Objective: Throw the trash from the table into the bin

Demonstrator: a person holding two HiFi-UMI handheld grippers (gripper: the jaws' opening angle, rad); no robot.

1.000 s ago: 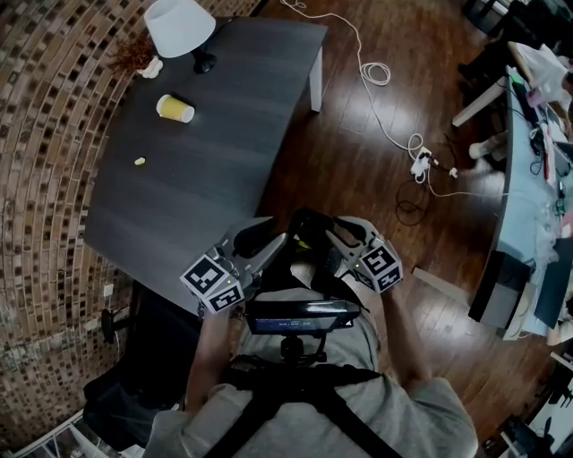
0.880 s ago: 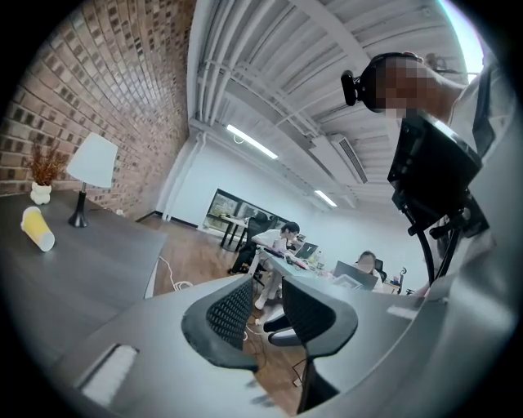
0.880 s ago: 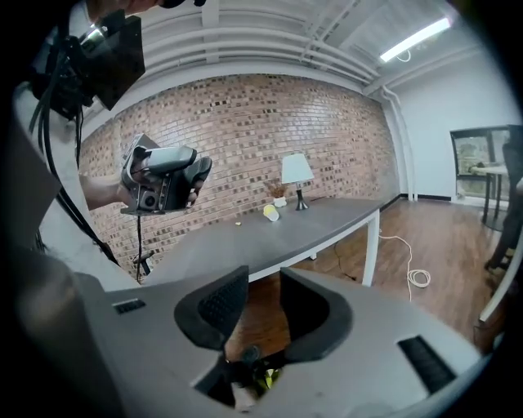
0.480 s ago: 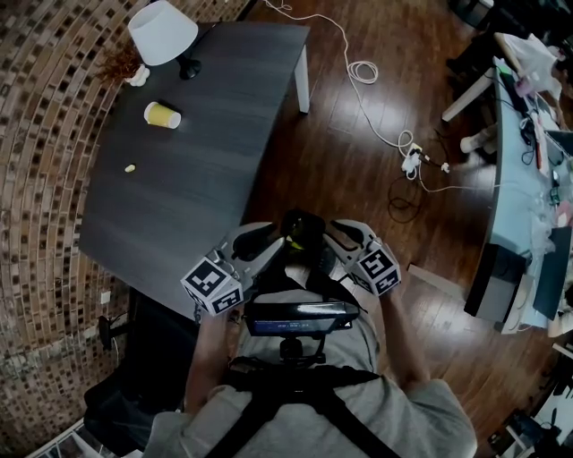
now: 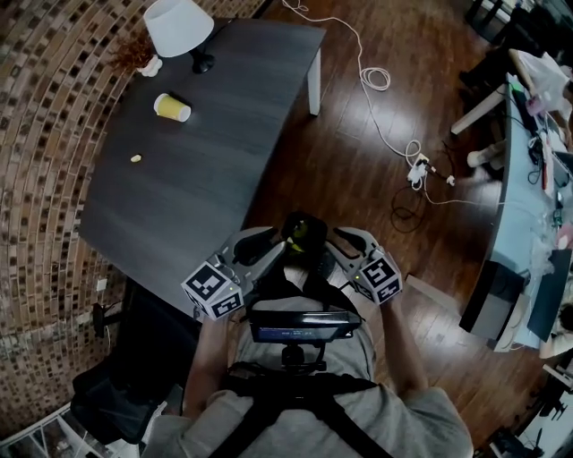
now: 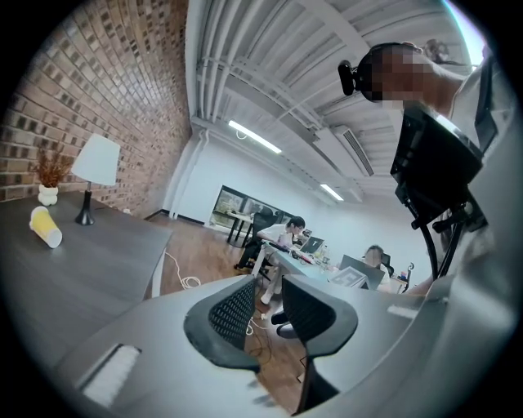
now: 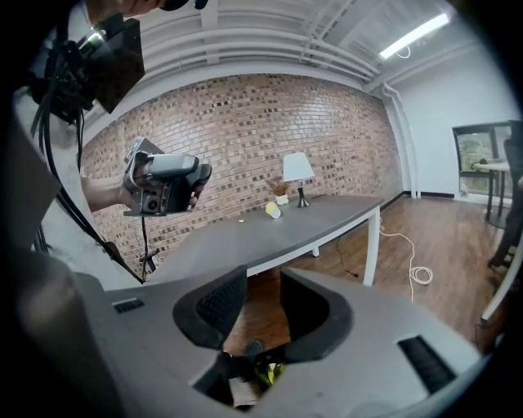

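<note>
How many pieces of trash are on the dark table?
2. A yellow paper cup lies on its side near the lamp, and a small yellow scrap lies toward the brick-wall edge of the table. The lampshade may hide more.

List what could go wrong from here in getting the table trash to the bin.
The yellow cup lies on its side close to the lamp; a reach for it may roll it away or bump the lamp. The small yellow scrap lies flat on the table, so the jaws might push it off rather than grip it. A white cable trails beside the table: likely a trip hazard.
</note>
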